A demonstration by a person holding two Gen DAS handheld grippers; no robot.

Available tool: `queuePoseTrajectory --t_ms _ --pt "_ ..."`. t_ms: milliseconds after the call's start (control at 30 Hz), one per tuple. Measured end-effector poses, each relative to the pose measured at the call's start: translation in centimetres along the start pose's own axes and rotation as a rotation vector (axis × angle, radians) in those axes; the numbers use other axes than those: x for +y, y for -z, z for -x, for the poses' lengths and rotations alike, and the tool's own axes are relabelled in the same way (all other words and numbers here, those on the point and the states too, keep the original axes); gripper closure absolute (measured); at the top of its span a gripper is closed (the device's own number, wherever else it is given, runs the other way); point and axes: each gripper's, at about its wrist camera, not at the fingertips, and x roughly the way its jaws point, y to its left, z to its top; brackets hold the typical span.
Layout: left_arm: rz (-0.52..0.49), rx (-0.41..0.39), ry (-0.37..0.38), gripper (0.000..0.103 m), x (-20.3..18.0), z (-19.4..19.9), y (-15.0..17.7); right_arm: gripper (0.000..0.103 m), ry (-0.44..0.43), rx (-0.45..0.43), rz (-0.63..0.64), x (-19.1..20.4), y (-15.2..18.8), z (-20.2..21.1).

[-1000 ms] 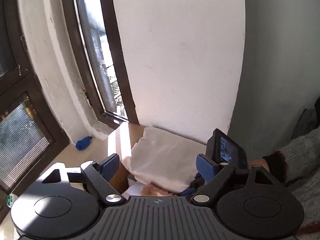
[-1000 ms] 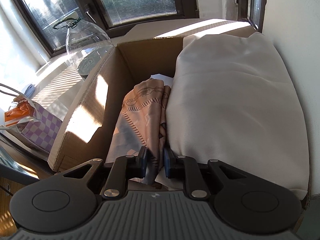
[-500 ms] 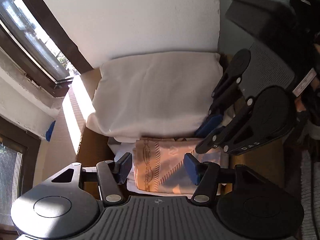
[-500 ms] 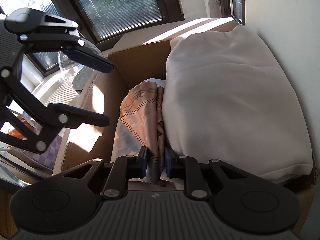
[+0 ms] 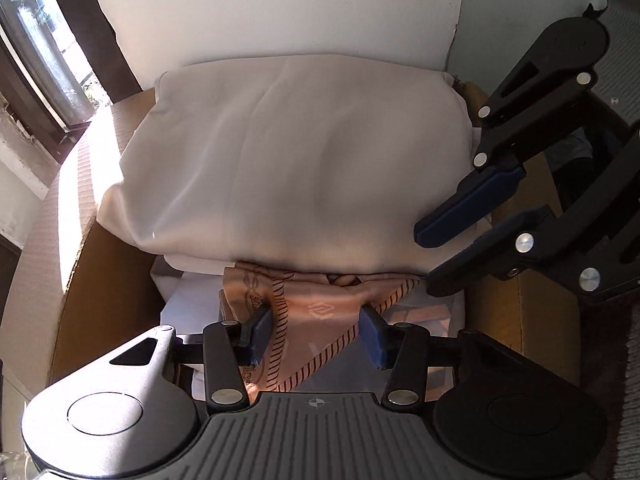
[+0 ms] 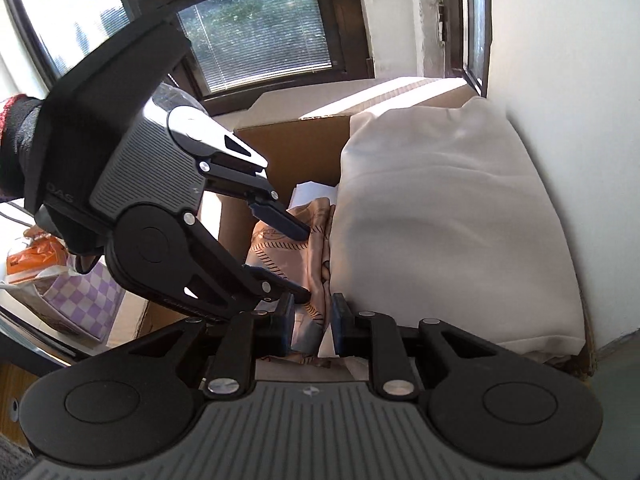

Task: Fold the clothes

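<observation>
Lying bunched in the box (image 5: 104, 292), the patterned scarf (image 5: 320, 312) had not yet been lifted out, so the folding proper was judged not to have begun. What remained, on this evidence, was the whole of it: withdrawal from the box, spreading, and folding.

The scarf was a thin, glossy peach-tan cloth with dark rope-like border lines and printed emblems. It was crumpled into upright folds, wedged between the box's left wall and a large cream cushion (image 5: 296, 152) that filled most of the box and pressed against the white wall behind. White paper or cloth showed beneath the scarf; which it was could not be told.

The right gripper (image 6: 313, 324) had its jaws drawn close together with a fold of the scarf standing between them; it was judged to be pinching that cloth, though firm contact on both pads was not plainly visible. The left gripper (image 5: 316, 332) was spread wide, its blue pads (image 5: 260, 330) on either side of the scarf's bunched upper edge, one pad touching or just beside the cloth, nothing clamped.

Outside the box, a lilac checked bag (image 6: 80, 300) stood to the left and a dark-framed window (image 6: 256, 40) lay beyond.
</observation>
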Motion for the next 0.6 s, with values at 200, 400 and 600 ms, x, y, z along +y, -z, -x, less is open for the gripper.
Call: queuePoseTrajectory --t_ms 200,400,600 --pt "-0.012 -0.026 -0.002 0.052 0.1 -1.2 0.7 0.080 0.065 0.024 0.066 0.8 0.4 0.4" --pt "0.004 -0.064 -0.003 0.052 0.3 -2.5 1.4 0.080 0.095 0.024 0.034 0.4 0.4 0.3" --pt "-0.008 -0.108 0.009 0.052 0.5 -1.7 1.9 0.074 0.111 0.016 0.013 0.2 0.2 0.4"
